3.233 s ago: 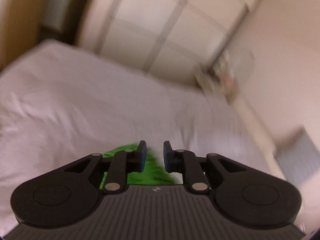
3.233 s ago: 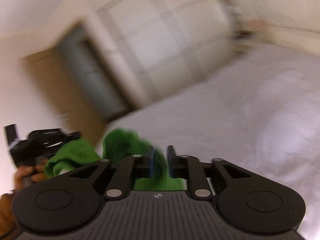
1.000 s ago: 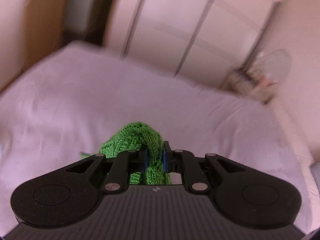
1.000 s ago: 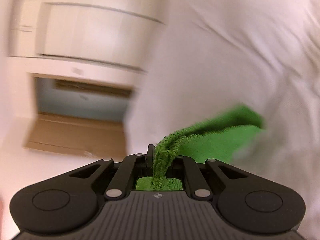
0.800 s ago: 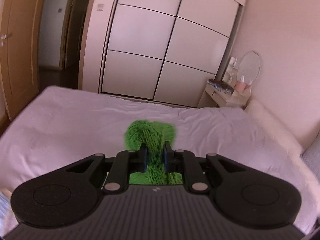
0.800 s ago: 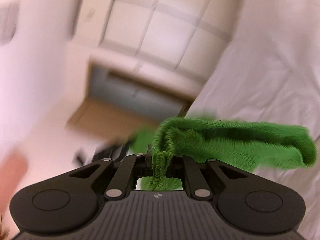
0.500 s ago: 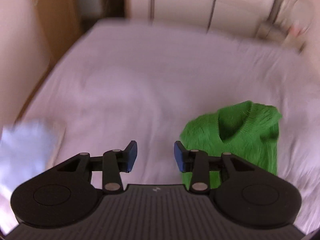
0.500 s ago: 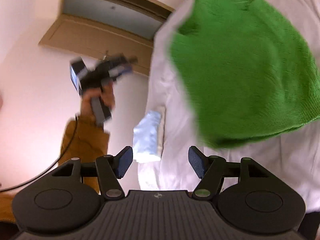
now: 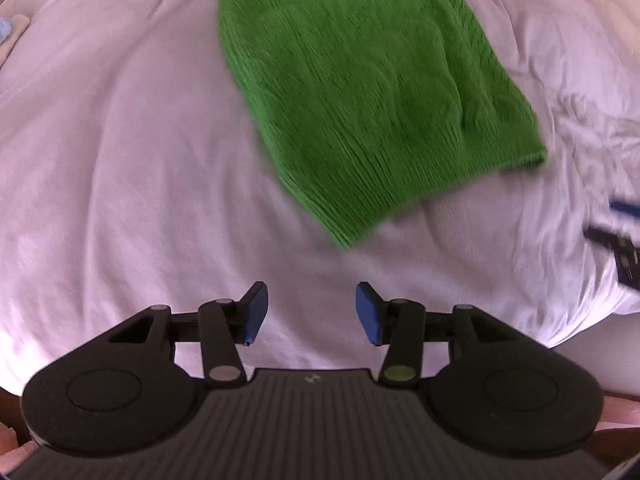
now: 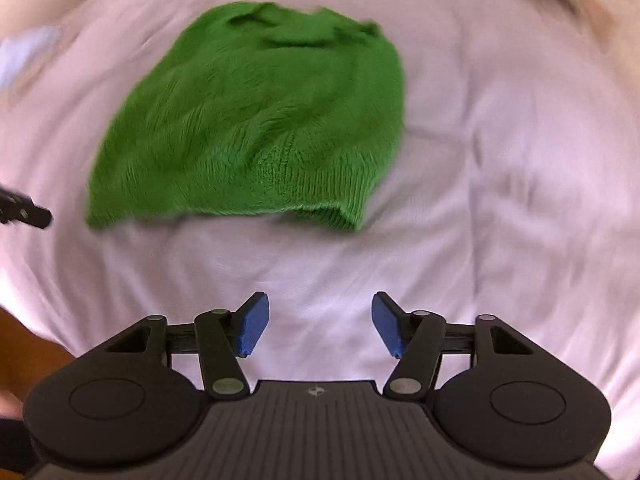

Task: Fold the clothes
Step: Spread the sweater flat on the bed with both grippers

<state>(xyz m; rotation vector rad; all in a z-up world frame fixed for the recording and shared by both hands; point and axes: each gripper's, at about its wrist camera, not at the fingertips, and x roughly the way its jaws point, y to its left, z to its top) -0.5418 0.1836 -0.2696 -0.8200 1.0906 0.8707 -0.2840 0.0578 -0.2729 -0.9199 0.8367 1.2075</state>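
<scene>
Green knit sweater (image 9: 372, 92) flat on bed (image 9: 120, 160)

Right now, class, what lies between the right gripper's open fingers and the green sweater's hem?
Only bare white bedsheet. In the right wrist view, nothing sits between the right gripper and the green sweater.

The sweater (image 9: 372, 92) lies flat on the bed sheet (image 9: 120, 160), its hem toward me and its neck on the far side. My left gripper (image 9: 308, 312) hangs above bare sheet near the hem's left corner, my right gripper (image 10: 318, 330) near the right corner, neither touching it.
</scene>
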